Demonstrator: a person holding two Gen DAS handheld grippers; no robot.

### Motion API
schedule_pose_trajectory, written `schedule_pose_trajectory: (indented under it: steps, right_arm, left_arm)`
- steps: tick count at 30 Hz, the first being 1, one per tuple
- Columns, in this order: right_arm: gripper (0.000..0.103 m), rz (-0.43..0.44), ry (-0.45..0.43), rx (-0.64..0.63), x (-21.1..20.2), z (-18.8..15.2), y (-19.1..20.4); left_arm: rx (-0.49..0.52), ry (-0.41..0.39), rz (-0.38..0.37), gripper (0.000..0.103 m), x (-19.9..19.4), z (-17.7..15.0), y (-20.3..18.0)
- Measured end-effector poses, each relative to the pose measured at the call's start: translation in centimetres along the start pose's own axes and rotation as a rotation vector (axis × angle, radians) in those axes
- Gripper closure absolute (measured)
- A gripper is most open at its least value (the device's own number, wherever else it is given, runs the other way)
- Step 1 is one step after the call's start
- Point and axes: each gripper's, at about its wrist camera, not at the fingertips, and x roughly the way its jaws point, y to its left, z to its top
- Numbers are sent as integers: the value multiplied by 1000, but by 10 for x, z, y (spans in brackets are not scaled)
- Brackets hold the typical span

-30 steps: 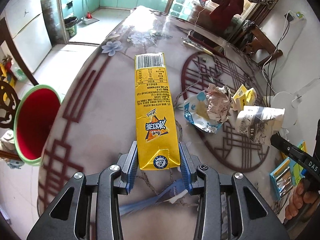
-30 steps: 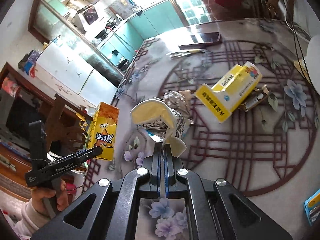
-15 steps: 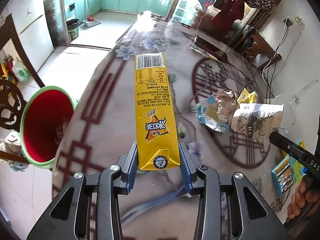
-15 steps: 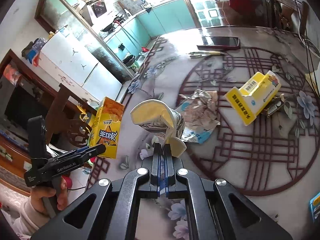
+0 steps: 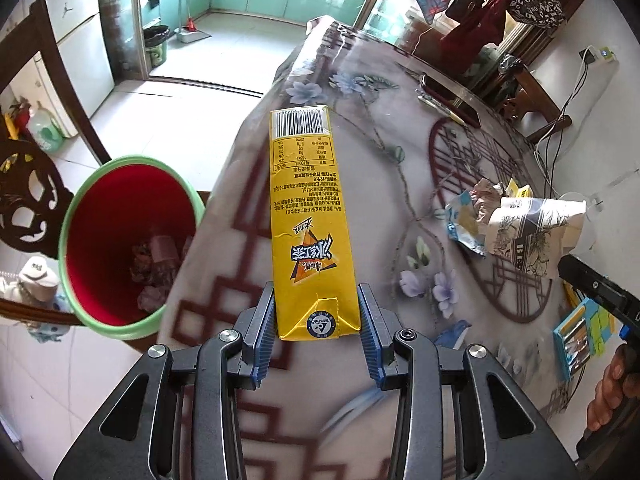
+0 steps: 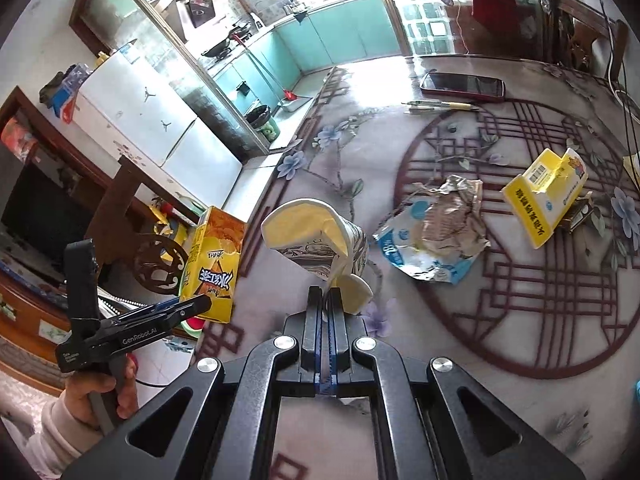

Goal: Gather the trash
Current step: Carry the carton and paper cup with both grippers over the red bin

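Now both grippers carry trash toward the bin.

Left gripper (image 5: 318, 326) clamps the yellow carton (image 5: 310, 220), long axis straight ahead; the red bin (image 5: 128, 240) sits left of its fingers. Right gripper (image 6: 328, 300) pinches the crushed paper cup (image 6: 320, 240), farther off.

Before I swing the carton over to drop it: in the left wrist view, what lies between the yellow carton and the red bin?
Only the table's edge and patterned cloth separate yellow carton from red bin.
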Motion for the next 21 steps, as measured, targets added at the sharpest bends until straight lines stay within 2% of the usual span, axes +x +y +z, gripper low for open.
schedule_pose_trajectory:
  steps: [12,21]
  right_arm:
    - [101,-2,8,-18,26,3,53]
    - [101,10,37,-97,58,10,107]
  left_arm:
    - [-20,7,8,67,-2,8,57]
    - [-64,-5,33,67,-7,14,102]
